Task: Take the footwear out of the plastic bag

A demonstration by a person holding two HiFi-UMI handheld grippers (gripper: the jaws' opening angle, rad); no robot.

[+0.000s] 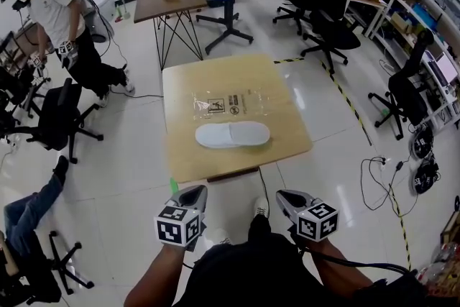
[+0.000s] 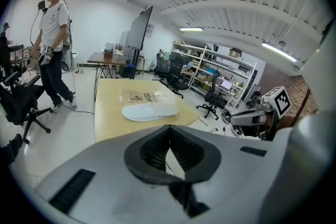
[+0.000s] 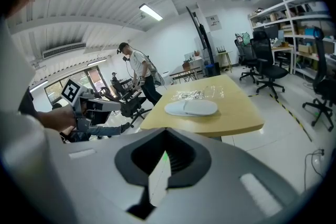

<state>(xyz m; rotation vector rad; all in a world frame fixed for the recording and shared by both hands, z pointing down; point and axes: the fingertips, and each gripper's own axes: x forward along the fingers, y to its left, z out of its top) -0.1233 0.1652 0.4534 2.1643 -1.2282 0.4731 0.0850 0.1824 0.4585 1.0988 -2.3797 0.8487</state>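
Note:
A pair of white slippers [image 1: 232,134] lies stacked on the wooden table [image 1: 287,133], outside the bag. Just beyond them the clear plastic bag [image 1: 228,103] lies flat with printed labels. Both grippers hang below the table's near edge, well short of the slippers. My left gripper [image 1: 195,190] is shut and holds nothing; my right gripper [image 1: 284,196] is shut and holds nothing too. The left gripper view shows the slippers [image 2: 149,110] and bag [image 2: 142,96] past the closed left gripper [image 2: 169,131]. The right gripper view shows the slippers [image 3: 191,108] beyond the closed right gripper [image 3: 165,136].
A person [image 1: 61,18] stands at the far left beside black office chairs [image 1: 61,118]. Another table [image 1: 169,0] stands behind. More chairs [image 1: 327,32] and shelves line the right side. Striped tape [image 1: 345,93] runs on the floor. A leg [image 1: 32,205] lies low left.

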